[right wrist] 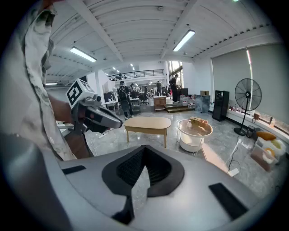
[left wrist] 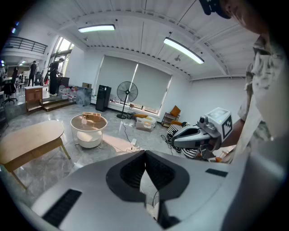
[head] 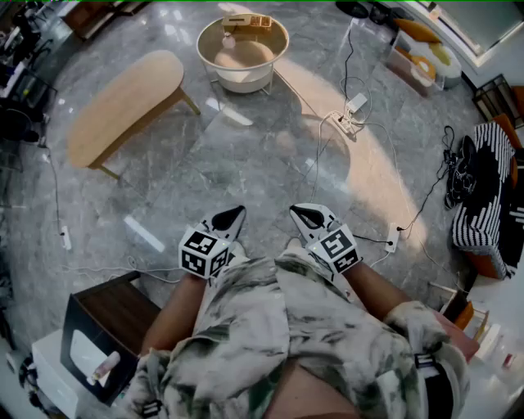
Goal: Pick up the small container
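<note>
A round white table (head: 279, 45) stands far ahead on the grey floor. On it sit a small pale container (head: 229, 38) and a wooden box (head: 250, 22). The left gripper view shows the same table (left wrist: 74, 124) with the small container (left wrist: 84, 119) at middle left. Both grippers are held close to my body, well short of the table. My left gripper (head: 235, 214) is shut with nothing in it, and my right gripper (head: 301, 214) is shut and empty too. In the right gripper view the table (right wrist: 181, 129) is at centre right.
An oval wooden table (head: 123, 102) stands to the left of the round one. Cables and a power strip (head: 352, 110) run across the floor on the right. A dark side table (head: 115, 315) is at my lower left. A striped cloth (head: 483, 196) lies at right.
</note>
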`<state>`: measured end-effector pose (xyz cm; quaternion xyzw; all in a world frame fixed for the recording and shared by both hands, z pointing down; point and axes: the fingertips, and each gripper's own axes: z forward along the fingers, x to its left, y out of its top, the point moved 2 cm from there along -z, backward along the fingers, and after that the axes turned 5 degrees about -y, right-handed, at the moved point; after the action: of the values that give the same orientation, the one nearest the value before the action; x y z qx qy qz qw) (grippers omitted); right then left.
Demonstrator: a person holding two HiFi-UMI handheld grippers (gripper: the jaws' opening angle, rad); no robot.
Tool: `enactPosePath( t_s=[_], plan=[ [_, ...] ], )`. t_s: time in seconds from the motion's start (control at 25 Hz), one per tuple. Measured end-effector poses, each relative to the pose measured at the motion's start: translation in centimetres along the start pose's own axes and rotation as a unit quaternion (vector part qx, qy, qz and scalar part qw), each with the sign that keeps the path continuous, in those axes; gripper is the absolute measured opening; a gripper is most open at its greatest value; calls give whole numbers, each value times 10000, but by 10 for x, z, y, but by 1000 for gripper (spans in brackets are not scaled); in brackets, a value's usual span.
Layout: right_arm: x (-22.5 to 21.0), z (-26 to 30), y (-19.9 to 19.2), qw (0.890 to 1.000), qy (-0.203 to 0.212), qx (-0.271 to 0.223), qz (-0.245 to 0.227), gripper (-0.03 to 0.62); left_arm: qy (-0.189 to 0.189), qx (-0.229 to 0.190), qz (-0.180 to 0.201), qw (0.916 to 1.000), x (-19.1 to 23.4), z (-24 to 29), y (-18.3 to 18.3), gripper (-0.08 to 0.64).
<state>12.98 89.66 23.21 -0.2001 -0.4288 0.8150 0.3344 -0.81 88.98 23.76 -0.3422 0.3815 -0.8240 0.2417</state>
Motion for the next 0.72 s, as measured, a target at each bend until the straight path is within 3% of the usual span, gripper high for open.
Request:
enactPosePath(
  t_s=[0.36, 0.48, 0.72],
  plan=[
    [75, 68, 23, 9999, -99, -115, -41, 20, 107, 42, 166, 9998, 68, -76, -45, 23],
    [97, 85, 29, 9997, -97, -172, 146, 20, 148, 41, 121, 9998, 89, -98, -59, 23],
    [107, 117, 51, 9994, -232, -120, 224, 37, 229, -47, -13, 9997, 146, -110, -50, 33]
  ],
)
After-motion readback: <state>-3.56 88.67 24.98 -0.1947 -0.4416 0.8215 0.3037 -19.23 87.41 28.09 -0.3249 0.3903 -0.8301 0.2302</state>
